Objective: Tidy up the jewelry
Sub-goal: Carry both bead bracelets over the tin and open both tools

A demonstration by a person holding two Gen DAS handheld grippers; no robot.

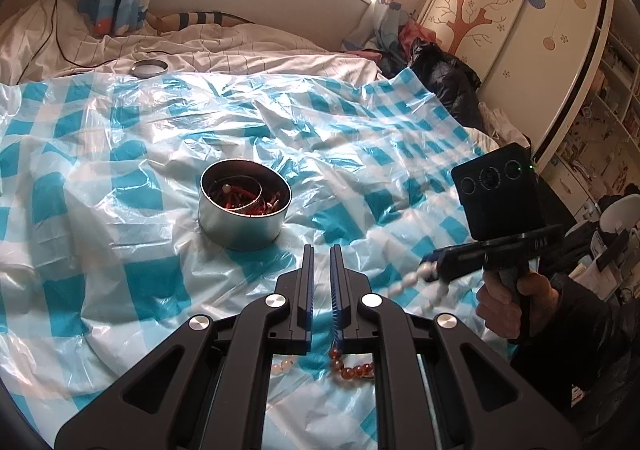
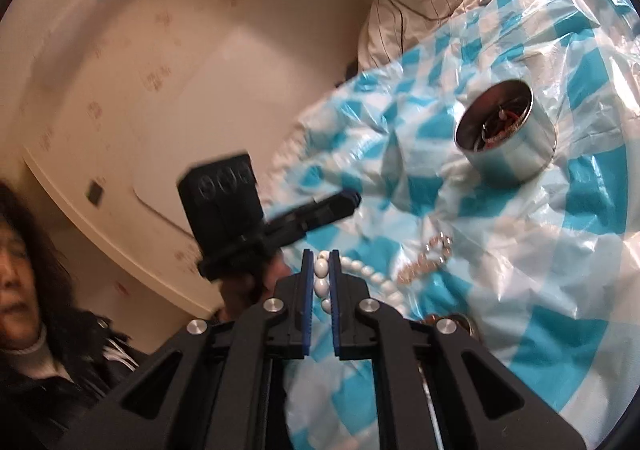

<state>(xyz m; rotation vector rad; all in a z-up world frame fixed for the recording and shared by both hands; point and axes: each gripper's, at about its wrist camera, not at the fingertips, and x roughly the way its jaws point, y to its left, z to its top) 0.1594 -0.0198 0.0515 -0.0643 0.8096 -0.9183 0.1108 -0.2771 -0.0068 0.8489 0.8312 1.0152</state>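
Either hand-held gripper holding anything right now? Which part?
Right hand-held gripper is shut on the white bead strand, pinching a few beads at one end; the rest trails out. Left hand-held gripper holds nothing, fingers slightly apart.

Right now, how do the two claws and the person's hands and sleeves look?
Both are black frames with round silver bolts and blue ribbed pads on the fingers: left claw, right claw. Each carries a black camera box with three round lenses above a pistol handle. The bare right hand shows below a dark sleeve.

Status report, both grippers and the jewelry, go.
Right gripper shut on white bead strand, lifted off the sheet. Left gripper narrowly open, holding nothing, amber beads beneath. Open tin ahead, path unobstructed.
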